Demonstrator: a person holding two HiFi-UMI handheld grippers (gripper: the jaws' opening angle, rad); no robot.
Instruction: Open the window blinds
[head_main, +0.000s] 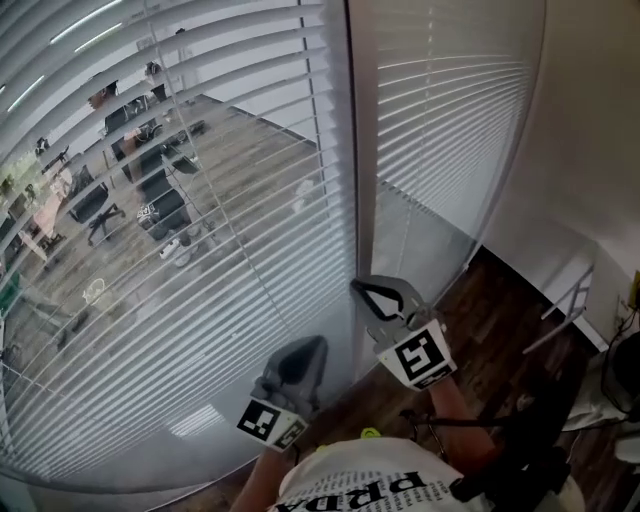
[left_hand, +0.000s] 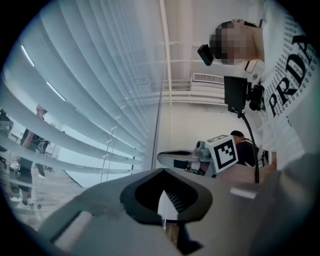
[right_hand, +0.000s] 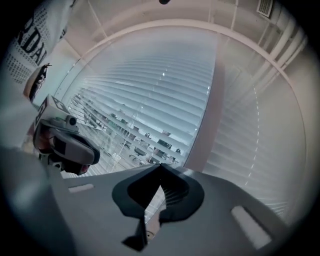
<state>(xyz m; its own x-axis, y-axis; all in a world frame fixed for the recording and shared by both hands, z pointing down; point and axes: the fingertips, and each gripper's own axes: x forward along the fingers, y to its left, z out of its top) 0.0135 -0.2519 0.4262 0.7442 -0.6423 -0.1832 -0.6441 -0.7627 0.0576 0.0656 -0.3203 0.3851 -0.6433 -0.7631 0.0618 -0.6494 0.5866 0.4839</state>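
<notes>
Shirt (head_main: 370, 485) lettered "PRDA" below left tool (head_main: 305, 355) and right tool (head_main: 375, 293), both closed empty, facing blinds (head_main: 200, 200).

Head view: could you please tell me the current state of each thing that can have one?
Left blinds: lowered, slats tilted open.
Right blinds: lowered, slats closed.
Left gripper: fingers shut.
Right gripper: fingers shut.
</notes>
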